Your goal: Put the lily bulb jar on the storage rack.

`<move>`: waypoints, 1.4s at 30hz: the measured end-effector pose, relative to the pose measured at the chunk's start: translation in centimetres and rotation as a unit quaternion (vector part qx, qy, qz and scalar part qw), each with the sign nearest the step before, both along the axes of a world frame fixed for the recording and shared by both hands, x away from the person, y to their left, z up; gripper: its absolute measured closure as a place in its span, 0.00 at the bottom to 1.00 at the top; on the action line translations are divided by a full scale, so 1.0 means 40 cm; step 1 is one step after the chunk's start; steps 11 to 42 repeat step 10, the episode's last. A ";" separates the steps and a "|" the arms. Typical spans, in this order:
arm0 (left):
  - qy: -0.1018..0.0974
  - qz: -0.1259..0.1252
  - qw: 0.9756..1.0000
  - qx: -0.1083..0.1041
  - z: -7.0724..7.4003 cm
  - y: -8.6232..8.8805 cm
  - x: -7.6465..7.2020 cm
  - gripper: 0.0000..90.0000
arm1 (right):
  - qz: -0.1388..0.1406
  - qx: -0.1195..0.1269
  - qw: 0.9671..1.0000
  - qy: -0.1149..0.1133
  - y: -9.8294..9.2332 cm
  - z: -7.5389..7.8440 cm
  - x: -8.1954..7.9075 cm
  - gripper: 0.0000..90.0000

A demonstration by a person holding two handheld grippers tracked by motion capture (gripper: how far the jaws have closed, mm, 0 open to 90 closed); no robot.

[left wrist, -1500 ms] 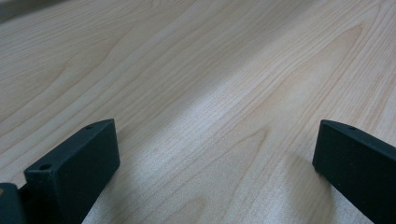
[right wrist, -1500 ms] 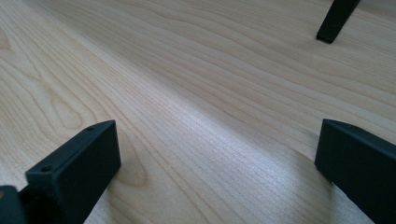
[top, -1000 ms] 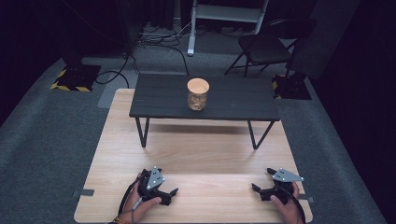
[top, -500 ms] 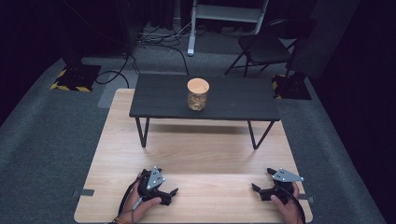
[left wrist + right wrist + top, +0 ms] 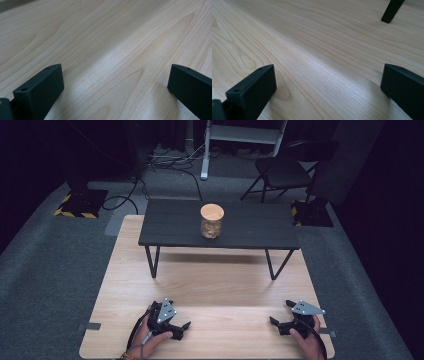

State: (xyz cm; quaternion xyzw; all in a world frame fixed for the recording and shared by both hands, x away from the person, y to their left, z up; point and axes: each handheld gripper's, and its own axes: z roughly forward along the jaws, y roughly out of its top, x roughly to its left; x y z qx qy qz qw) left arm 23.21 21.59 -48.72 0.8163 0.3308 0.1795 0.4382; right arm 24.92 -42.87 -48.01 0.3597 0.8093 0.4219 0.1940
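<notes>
**Grippers parked, jar untouched**

Wood board (image 5: 210,285) on the floor carries a low black table (image 5: 260,227) at its far edge. Jar (image 5: 212,220) stands upright mid-table, slightly left of centre: clear glass, round tan wooden lid, pale brownish contents, too small to tell what. Left gripper (image 5: 181,328) rests near the board's near-left corner, right gripper (image 5: 275,323) near the near-right corner, both well apart from the jar. Jaws on both spread wide, nothing between them. Likely step: reach for the jar. Lift clear of the table edge, approach level, one gripper squarely around the glass body, the other on the lid.
</notes>
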 end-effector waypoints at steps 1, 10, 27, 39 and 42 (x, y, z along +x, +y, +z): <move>0.000 -0.001 1.000 0.000 0.000 0.000 0.001 0.01 | 0.000 0.000 1.000 0.000 0.000 0.000 0.000 0.00; 0.000 -0.001 1.000 0.000 0.000 0.000 0.002 0.01 | 0.000 0.000 1.000 0.000 0.000 0.000 0.000 0.00; 0.000 -0.001 1.000 0.000 0.000 0.000 0.002 0.01 | 0.000 0.000 1.000 0.000 0.000 0.000 0.000 0.00; 0.000 -0.001 1.000 0.000 0.000 0.000 0.002 0.01 | 0.000 0.000 1.000 0.000 0.000 0.000 0.000 0.00; 0.000 -0.001 1.000 0.000 0.000 0.000 0.002 0.01 | 0.000 0.000 1.000 0.000 0.000 0.000 0.000 0.00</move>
